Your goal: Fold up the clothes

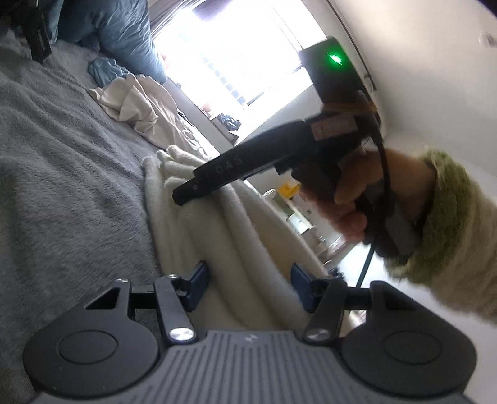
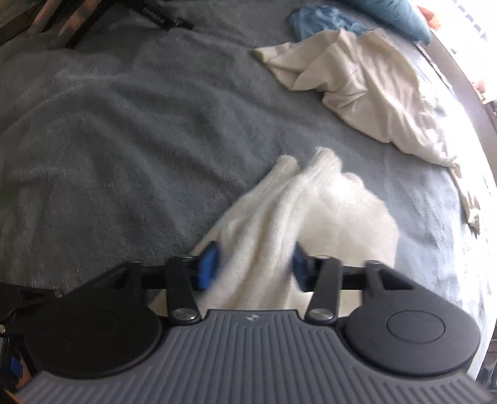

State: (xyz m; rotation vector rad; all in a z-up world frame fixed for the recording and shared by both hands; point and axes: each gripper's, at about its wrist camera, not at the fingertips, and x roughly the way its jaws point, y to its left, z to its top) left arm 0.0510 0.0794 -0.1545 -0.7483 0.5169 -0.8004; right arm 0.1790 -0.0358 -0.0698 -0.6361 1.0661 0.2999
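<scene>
Grey bed [image 2: 124, 140]: both grippers [image 1: 248, 279] [image 2: 254, 264], jaws wide, straddle a bunched white knit [image 2: 295, 211]; beyond it, cream garment [image 2: 357, 93] lies crumpled.

The fuzzy garment [image 2: 279, 217] was creamy white and plain. The blanket [image 2: 108, 140] under it was a muted grey-blue. A crumpled cloth [image 2: 351, 90] was beige, and a smaller one [image 2: 323, 17] pale blue. The gripper pads [image 2: 208, 264] were bright blue on black arms. The sleeve [image 1: 450, 223] was mottled green.
</scene>
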